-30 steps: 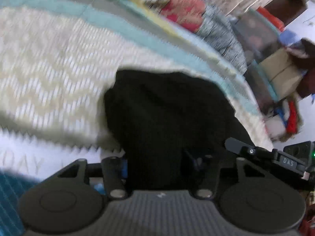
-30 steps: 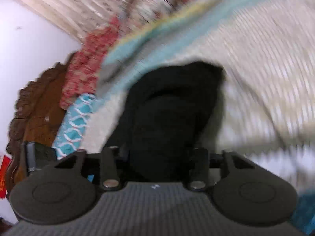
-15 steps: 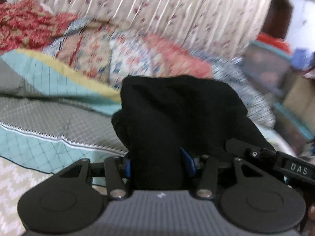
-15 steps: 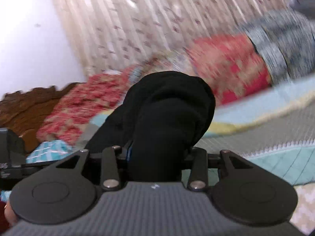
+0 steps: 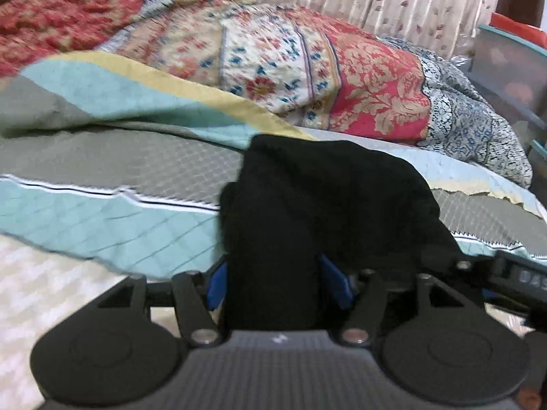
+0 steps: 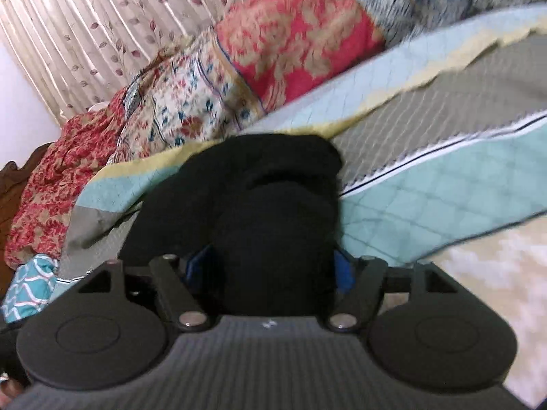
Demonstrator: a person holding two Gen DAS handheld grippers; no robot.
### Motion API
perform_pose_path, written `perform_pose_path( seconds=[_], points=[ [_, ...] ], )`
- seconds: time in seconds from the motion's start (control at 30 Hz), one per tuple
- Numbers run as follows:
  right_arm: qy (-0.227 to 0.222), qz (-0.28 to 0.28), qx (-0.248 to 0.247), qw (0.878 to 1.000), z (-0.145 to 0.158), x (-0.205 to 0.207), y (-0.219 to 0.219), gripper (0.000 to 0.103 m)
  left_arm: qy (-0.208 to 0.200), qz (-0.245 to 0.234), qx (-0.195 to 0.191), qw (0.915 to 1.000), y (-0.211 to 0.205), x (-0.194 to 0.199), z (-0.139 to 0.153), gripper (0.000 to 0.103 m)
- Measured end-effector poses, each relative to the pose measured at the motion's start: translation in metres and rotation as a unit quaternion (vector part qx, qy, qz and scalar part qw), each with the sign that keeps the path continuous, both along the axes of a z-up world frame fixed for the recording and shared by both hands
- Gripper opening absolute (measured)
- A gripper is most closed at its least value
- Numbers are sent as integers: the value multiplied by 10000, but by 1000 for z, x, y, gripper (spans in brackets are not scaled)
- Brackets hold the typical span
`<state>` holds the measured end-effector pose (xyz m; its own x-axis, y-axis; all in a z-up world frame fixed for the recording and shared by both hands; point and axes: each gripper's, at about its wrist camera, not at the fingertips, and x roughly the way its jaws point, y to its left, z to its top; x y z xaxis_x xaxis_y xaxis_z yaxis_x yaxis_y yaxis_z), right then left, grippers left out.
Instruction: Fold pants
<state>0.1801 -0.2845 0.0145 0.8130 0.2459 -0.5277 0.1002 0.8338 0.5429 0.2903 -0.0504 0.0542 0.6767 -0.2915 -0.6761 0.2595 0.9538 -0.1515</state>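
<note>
The black pants [image 5: 328, 201] hang bunched between the blue pads of my left gripper [image 5: 273, 280], which is shut on the fabric and holds it above the bed. In the right wrist view the same black pants [image 6: 273, 205] are clamped in my right gripper [image 6: 270, 270], also shut on them. The cloth covers both sets of fingertips. The other gripper's black body [image 5: 512, 276] shows at the right edge of the left wrist view, close beside.
A teal, grey and yellow quilt [image 5: 102, 177] covers the bed over a cream zigzag blanket [image 5: 44, 294]. Red and floral bedding [image 5: 273, 51] is piled at the back before a curtain [image 6: 85, 17]. Storage boxes [image 5: 512, 58] stand at right.
Both grippers have lifted the pants up off the cream blanket and swung forward, so the views now face the piled bedding and curtain. Both stay shut on the fabric.
</note>
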Motion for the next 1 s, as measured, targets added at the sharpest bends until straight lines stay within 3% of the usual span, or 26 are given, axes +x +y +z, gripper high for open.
perform_pose_path(
  seconds=[0.17,0.37,0.53,0.77,1.0],
  points=[
    [-36,-148,-49,9999,17,-84,14,74,50,-24,220,9997,19,-67,21,66],
    [430,151,-749,9961,19,-178,54,77,375,-4,490,9981,32,-158,26,83],
    [720,151,-584,9956,21,-225,69,87,403,86,563,9976,45,-217,40,102],
    [525,211,-547,9969,49,-271,87,94,188,287,676,9971,60,-281,64,103],
    [482,217,-373,9979,63,-306,100,94,94,520,726,9960,68,-316,73,103]
  ],
)
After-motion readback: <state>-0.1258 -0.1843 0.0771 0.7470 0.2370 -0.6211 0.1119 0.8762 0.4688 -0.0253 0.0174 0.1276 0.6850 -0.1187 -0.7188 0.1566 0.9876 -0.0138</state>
